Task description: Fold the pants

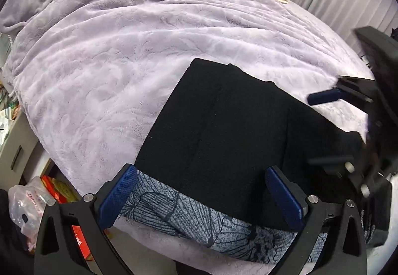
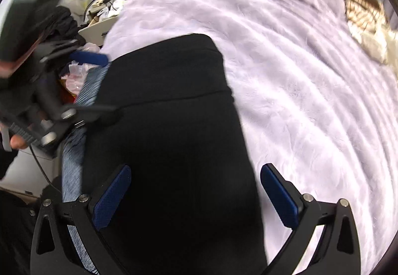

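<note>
Two grippers, left gripper [image 1: 201, 196] and right gripper [image 2: 195, 196], hover with jaws wide and empty over black pants [image 1: 223, 130] folded on the lavender blanket [image 1: 104, 71]; the slippery plush could let the folded layers slide apart.

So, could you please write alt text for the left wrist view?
Folded black pants lie on a lilac blanket, overlapping a blue patterned cloth. The left hand-held gripper hovers open over their near edge, and the right hand-held gripper enters blurred from the right.

White marks on the red box [image 1: 79, 240] are unreadable; no other text.
</note>
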Demonstrator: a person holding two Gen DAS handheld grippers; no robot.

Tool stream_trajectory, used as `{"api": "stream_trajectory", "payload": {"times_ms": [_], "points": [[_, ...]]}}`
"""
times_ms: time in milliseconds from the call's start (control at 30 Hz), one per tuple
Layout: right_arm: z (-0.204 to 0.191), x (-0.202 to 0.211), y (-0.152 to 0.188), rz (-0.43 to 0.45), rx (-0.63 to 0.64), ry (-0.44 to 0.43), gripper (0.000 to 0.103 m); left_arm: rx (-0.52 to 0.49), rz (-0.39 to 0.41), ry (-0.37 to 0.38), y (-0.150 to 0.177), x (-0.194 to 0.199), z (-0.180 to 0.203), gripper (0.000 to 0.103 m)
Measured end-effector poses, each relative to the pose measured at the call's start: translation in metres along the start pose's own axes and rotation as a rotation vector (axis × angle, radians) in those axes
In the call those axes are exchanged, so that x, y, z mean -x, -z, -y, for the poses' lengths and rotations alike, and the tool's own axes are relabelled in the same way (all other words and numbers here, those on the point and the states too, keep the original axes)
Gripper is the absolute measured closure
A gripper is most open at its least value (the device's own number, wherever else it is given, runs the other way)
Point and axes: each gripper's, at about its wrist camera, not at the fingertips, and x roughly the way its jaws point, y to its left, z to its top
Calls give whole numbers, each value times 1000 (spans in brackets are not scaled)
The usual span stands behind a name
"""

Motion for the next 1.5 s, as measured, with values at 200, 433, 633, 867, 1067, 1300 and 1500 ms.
{"api": "stream_trajectory", "payload": {"times_ms": [200,433,633,867,1067,1300,1500], "points": [[28,-41,-34,-72,-94,-237,0,-13,-15,30,7,3,-5,0],[-4,-54,-59,-57,57,-207,16,-15,-53,142,7,-6,-21,0],[-11,17,-32,99,90,-194,75,-106,13,262,-11,12,-25,0],[-36,58,-9,163,176,-182,81,-284,-31,575,-35,-2,-23,0],[-33,48,-9,145,153,-168,81,-359,-76,435,-32,-25,12,0],[-41,41,-17,136,129,-116,81,-377,-150,316,-37,-37,32,5],[-41,47,-7,149,115,-83,81,-425,-108,256,-34,-22,44,42]]}}
